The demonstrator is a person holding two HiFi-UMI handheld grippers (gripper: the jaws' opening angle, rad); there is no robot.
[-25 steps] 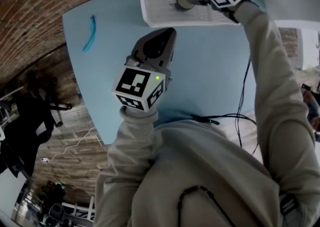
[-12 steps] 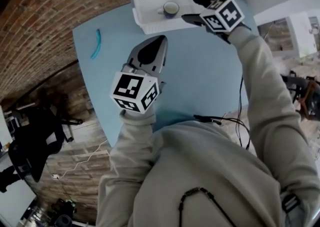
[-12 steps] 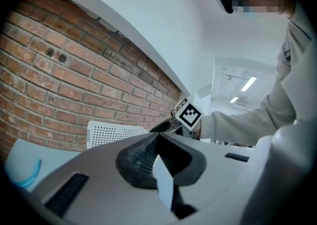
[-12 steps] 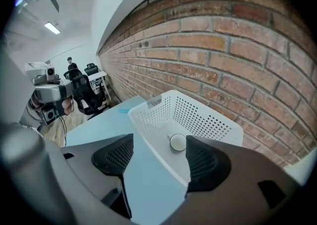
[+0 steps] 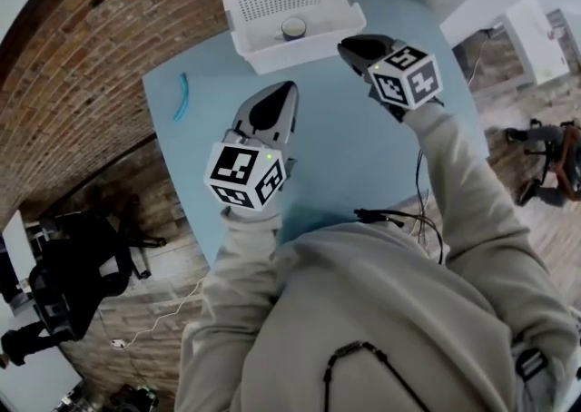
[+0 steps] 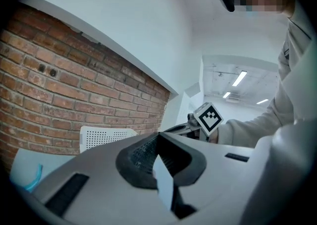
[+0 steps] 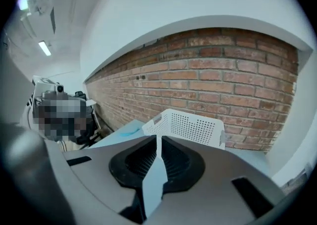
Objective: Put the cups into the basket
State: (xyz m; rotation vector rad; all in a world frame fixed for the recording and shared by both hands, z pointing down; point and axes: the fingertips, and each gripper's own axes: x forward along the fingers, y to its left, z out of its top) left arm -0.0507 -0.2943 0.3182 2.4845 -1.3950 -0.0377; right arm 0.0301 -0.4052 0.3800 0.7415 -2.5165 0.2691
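The right claw (image 7: 158, 139) is coming together on nothing, its jaws having just been closing until only a thin slit is showing between them. In the head view it is hovering right of centre near the top, just beside the white basket's (image 5: 318, 47) right front corner. The left claw (image 6: 158, 139) is likewise clenched and gripping nothing, and is hanging over the blue table (image 5: 363, 147) at the middle of the frame, below the basket. The cup (image 5: 293, 28) is standing inside the basket at top centre. The basket is sitting at the table's far end, near the brick wall (image 7: 213, 70). A blue curved strip (image 5: 182, 97) is lying at the table's left edge, and a black cable (image 5: 390, 217) is trailing off its lower right.
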